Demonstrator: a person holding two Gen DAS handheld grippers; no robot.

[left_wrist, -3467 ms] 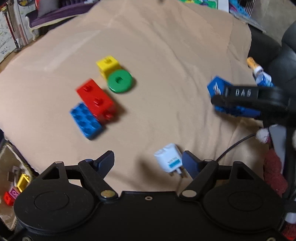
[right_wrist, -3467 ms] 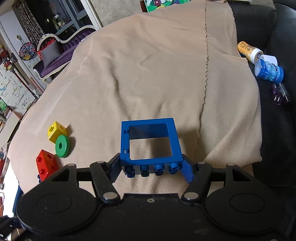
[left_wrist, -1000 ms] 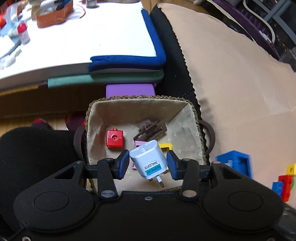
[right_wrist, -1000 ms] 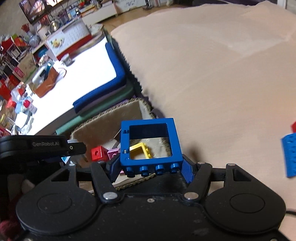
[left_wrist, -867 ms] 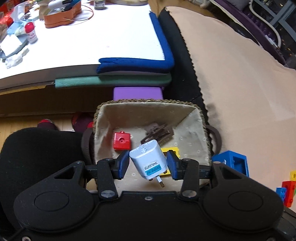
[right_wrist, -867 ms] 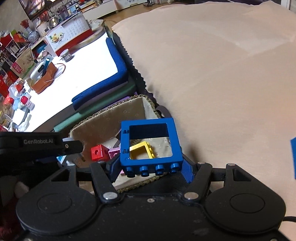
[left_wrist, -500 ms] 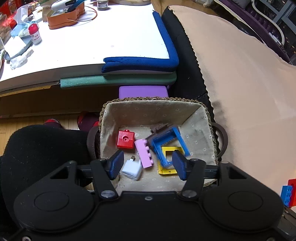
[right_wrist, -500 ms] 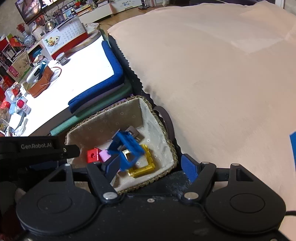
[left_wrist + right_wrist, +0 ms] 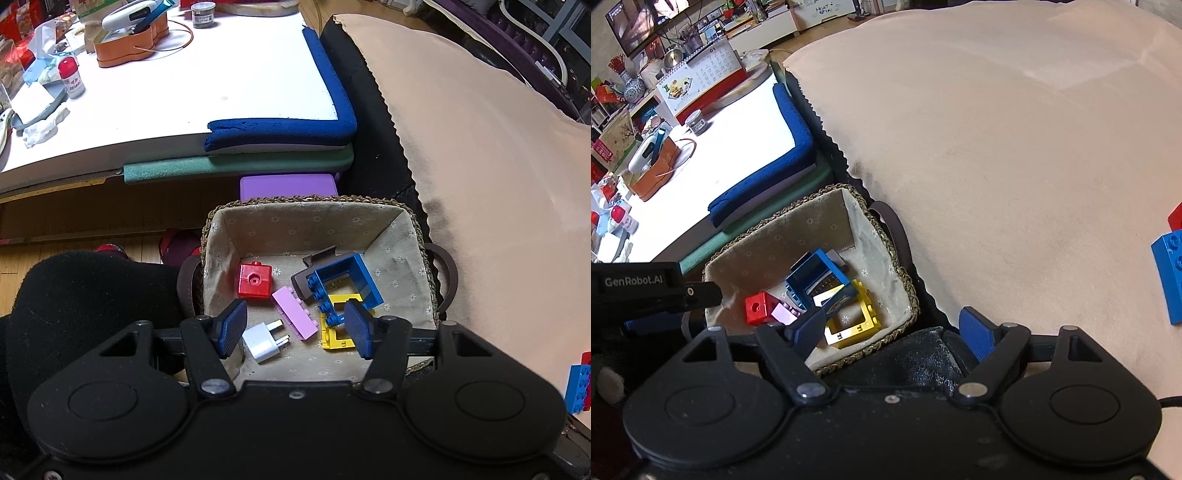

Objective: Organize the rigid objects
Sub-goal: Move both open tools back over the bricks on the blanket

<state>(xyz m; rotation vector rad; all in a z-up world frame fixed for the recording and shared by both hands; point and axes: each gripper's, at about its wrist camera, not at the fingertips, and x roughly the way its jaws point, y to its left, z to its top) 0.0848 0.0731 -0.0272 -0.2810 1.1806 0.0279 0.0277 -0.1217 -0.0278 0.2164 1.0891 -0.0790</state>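
Note:
A woven basket [image 9: 310,201] with a cloth lining sits on the floor beside the beige-covered surface [image 9: 480,155]. In it lie a white plug adapter [image 9: 262,342], a red cube [image 9: 255,280], a pink brick [image 9: 294,314], a blue window frame [image 9: 345,282], a yellow frame [image 9: 338,332] and a brown clip [image 9: 306,275]. My left gripper [image 9: 293,328] is open and empty above the basket's near side. My right gripper [image 9: 897,326] is open and empty over the basket's [image 9: 886,243] near right corner; the blue frame [image 9: 820,277] and yellow frame [image 9: 855,317] show there.
A white low table [image 9: 184,74] with blue and green padded edges stands behind the basket, with a purple box [image 9: 288,186] under it. Blue and red bricks [image 9: 1171,266] lie on the beige cover at the right. A black cushion [image 9: 81,295] is left of the basket.
Both grippers carried their pieces from the beige cover to the basket and opened. The white adapter and the blue frame dropped in and now lie at rest.

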